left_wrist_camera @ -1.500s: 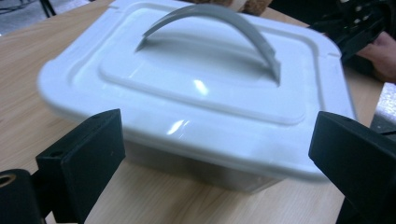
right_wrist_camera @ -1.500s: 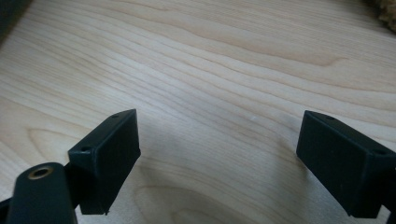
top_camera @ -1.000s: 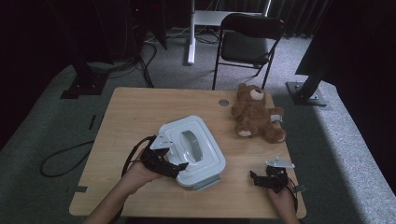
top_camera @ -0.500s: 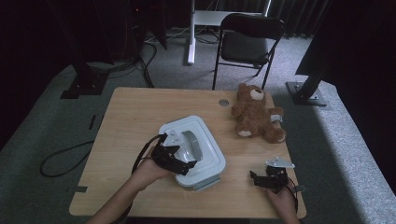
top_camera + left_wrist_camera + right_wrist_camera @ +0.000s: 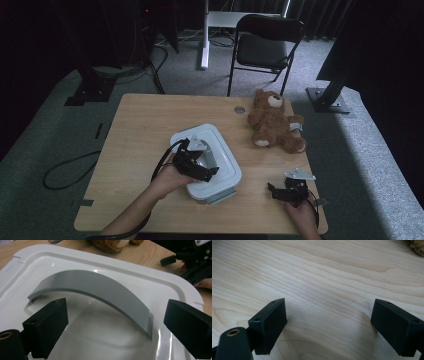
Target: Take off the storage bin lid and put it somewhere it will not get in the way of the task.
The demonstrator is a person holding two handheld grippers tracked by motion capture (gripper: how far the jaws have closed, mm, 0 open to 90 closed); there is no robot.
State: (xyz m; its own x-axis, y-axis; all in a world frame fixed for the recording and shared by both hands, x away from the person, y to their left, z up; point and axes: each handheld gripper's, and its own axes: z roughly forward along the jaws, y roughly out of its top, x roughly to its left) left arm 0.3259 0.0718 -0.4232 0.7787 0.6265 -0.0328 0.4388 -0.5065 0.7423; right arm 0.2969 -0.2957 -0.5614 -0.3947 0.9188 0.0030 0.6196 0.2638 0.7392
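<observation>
Left gripper point(image 5: 197, 162) hovers right over the white box point(image 5: 227, 167), which sits mid-table point(image 5: 145, 120), near the front edge. Its jaws are spread wide, one on either side of the grey handle point(image 5: 100, 292) arching across the lid point(image 5: 175, 290), not touching it. Right gripper point(image 5: 285, 191) rests low over bare wood at the front right corner, jaws wide apart, nothing between them. The teddy point(image 5: 272, 122) sits at the back right, well apart from the box.
</observation>
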